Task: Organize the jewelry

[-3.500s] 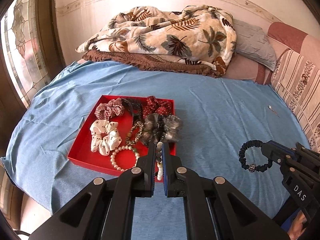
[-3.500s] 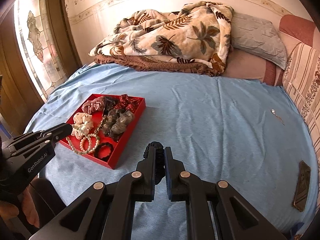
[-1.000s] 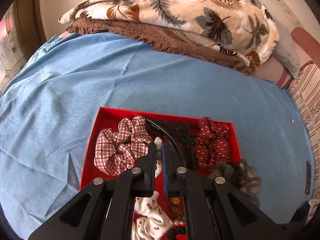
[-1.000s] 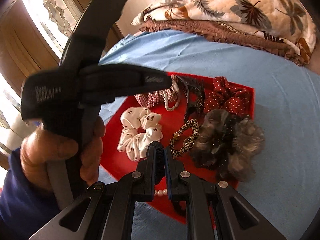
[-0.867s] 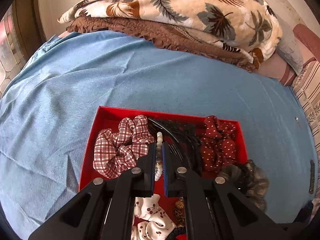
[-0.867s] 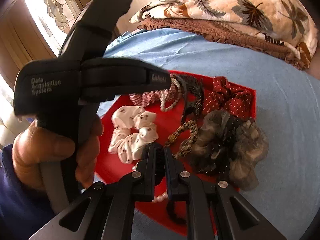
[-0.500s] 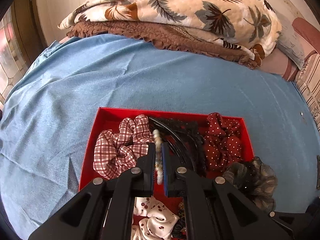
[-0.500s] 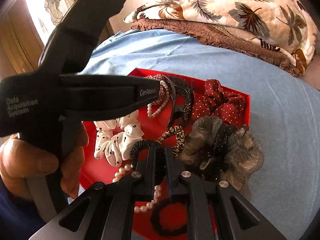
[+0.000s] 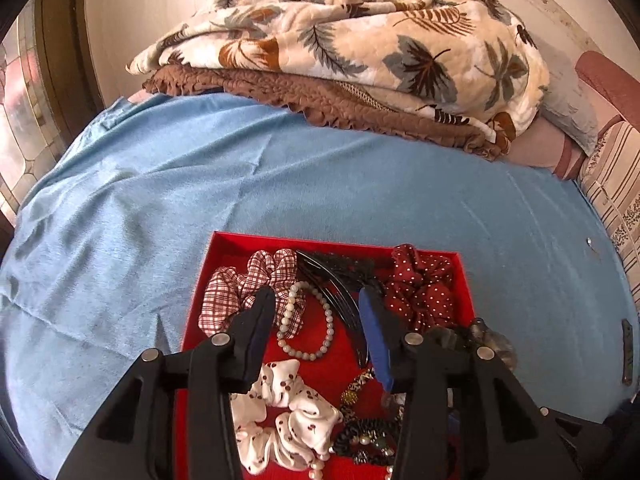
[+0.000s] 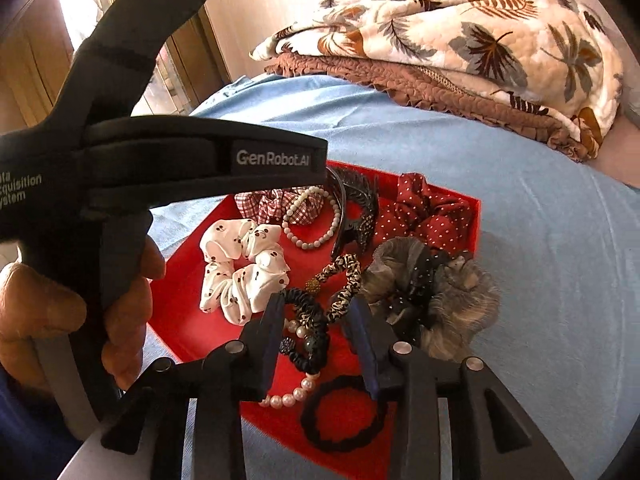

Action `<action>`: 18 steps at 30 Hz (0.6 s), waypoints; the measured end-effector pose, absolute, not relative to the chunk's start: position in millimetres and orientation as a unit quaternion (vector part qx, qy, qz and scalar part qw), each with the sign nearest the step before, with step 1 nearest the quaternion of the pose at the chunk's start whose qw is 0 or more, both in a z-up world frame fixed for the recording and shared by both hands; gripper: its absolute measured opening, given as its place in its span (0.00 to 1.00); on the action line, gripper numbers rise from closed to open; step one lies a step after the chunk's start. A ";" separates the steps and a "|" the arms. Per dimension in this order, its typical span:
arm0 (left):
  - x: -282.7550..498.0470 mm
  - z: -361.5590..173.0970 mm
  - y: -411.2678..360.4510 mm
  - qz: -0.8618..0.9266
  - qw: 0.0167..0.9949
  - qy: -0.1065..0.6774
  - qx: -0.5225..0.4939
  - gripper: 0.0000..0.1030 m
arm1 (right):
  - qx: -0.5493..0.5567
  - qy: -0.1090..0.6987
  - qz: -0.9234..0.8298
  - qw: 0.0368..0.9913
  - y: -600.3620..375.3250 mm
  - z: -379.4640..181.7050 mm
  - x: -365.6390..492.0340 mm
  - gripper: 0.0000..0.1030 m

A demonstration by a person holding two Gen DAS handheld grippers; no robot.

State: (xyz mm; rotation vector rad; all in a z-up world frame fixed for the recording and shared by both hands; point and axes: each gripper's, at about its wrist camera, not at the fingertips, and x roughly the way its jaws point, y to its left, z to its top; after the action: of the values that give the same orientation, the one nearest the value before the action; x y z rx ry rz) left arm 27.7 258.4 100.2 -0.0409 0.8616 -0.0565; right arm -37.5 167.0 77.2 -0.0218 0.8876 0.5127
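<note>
A red tray [image 9: 224,242] [image 10: 176,292] on the blue bed holds scrunchies, a black comb and bracelets. My left gripper [image 9: 318,312] is open above the tray. A grey bead bracelet [image 9: 306,322] [image 10: 312,216] lies free between its fingers, partly on the plaid scrunchie [image 9: 240,284]. My right gripper [image 10: 316,316] is open over the tray's near part. A black braided bracelet [image 10: 310,320] lies free between its fingers, on a pearl strand [image 10: 292,394]. The left gripper's body fills the left of the right wrist view.
A white cherry scrunchie [image 10: 240,268], a leopard bracelet [image 10: 344,276], a grey-brown scrunchie [image 10: 436,292], a red dotted scrunchie [image 9: 424,288] and a black hair tie [image 10: 340,416] lie in the tray. Folded blankets [image 9: 340,52] and pillows lie at the bed's far end.
Both grippers have opened. The left one let the grey bead bracelet drop by the plaid scrunchie. The right one let the black braided bracelet drop onto the pearl strand.
</note>
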 end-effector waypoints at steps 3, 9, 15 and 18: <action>16.9 110.0 257.4 -0.019 0.913 0.406 -0.014 0.44 | -0.014 0.418 0.245 0.875 163.2 84.6 -46.8 0.36; -15.2 133.9 257.6 0.011 0.929 0.370 -0.010 0.56 | -0.024 0.407 0.240 0.881 149.6 94.6 -65.0 0.43; -50.5 153.8 251.1 0.035 0.942 0.334 -0.011 0.65 | -0.017 0.408 0.227 0.884 127.1 100.0 -80.2 0.44; -68.1 162.5 245.9 0.043 0.947 0.317 -0.009 0.68 | -0.012 0.409 0.220 0.886 117.5 102.7 -87.0 0.44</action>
State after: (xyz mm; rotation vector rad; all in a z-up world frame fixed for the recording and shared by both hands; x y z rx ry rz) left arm -68.1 245.9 162.5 -0.0183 0.6454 0.0881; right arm -87.0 117.5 102.7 -0.0259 0.8497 0.4565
